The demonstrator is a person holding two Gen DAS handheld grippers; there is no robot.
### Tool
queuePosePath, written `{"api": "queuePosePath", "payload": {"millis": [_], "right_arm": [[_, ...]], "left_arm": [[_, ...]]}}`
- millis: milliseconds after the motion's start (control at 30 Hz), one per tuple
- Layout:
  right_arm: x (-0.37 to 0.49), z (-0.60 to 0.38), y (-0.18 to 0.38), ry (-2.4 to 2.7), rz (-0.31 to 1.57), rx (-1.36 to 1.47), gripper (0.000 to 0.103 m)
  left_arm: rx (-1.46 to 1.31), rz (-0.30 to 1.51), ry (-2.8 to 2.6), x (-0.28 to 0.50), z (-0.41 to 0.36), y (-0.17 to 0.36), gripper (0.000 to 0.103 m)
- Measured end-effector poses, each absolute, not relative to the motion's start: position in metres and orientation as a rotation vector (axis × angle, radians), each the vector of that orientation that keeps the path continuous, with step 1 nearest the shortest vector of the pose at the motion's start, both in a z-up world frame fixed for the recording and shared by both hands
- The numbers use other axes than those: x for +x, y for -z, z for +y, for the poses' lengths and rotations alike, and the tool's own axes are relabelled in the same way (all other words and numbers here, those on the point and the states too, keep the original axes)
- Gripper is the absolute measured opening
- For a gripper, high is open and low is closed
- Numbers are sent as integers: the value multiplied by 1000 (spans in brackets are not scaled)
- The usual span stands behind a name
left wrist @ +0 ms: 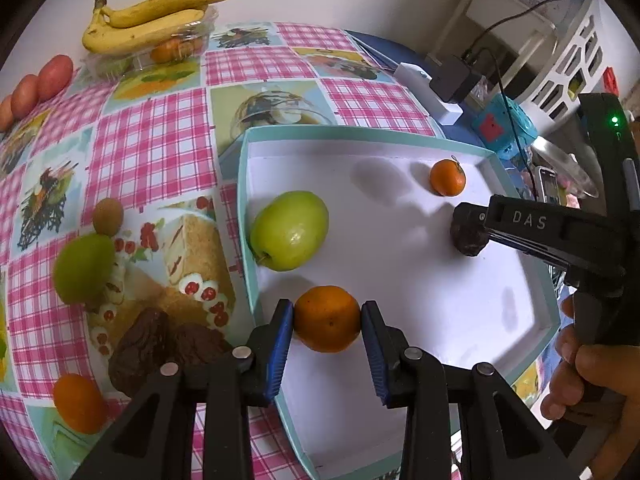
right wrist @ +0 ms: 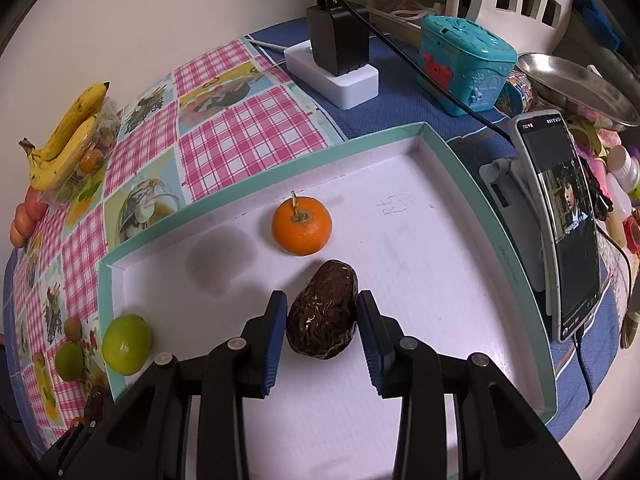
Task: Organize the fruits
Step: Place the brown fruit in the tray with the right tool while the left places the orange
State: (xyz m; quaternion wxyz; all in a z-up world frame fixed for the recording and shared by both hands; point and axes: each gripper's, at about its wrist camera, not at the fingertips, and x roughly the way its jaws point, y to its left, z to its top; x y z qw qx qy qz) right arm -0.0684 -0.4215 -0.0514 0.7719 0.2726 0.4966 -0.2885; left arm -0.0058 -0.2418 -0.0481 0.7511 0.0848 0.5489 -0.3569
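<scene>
In the left wrist view my left gripper (left wrist: pixel 327 317) is shut on an orange (left wrist: pixel 327 332), just inside the near left edge of a white tray with a teal rim (left wrist: pixel 242 200). A green apple (left wrist: pixel 290 230) lies at the tray's left wall. A small stemmed orange (left wrist: pixel 448 178) sits at the far side. My right gripper (left wrist: pixel 471 229) reaches in from the right. In its own view the right gripper (right wrist: pixel 322 309) is shut on a dark wrinkled fruit (right wrist: pixel 322 316) over the tray floor (right wrist: pixel 420 248), close behind the stemmed orange (right wrist: pixel 301 225).
On the checked cloth left of the tray lie a green apple (left wrist: pixel 82 268), a small brown fruit (left wrist: pixel 108 216), two dark fruits (left wrist: pixel 160 350) and an orange (left wrist: pixel 80 402). Bananas (left wrist: pixel 152 16) top a plastic box at the back. A phone on a stand (right wrist: pixel 560 220) and a power strip (right wrist: pixel 336 76) flank the tray's right side.
</scene>
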Motion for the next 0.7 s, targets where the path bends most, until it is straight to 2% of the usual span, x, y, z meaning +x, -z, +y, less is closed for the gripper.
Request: {"api": "queuePosePath", "payload": {"millis": [200, 267, 400, 467, 500, 600, 633, 667, 700], "right_arm": [[-65, -420, 54, 624, 1101, 585, 43], [-64, -419, 54, 635, 1100, 577, 56], [-64, -419, 50, 652, 1083, 557, 59], [-63, -419, 49, 654, 1075, 550, 76], [-62, -418, 48, 654, 1070, 544, 78], [-61, -417, 47, 651, 1056, 536, 78], [-60, -416, 46, 651, 1053, 535, 82], [-59, -415, 46, 650, 1048, 536, 91], [-60, -415, 46, 648, 1043, 536, 93]], "left_arm": [[166, 1222, 798, -3, -240, 46, 40], [144, 1234, 804, -2, -238, 46, 44], [97, 1248, 815, 0, -231, 41, 51], [67, 1248, 820, 2, -228, 36, 55], [47, 1246, 824, 4, -225, 33, 57], [17, 1227, 794, 9, -216, 24, 69], [11, 1219, 780, 11, -212, 22, 72], [1, 1214, 765, 13, -208, 20, 75], [-12, 1214, 752, 16, -204, 18, 77]]}}
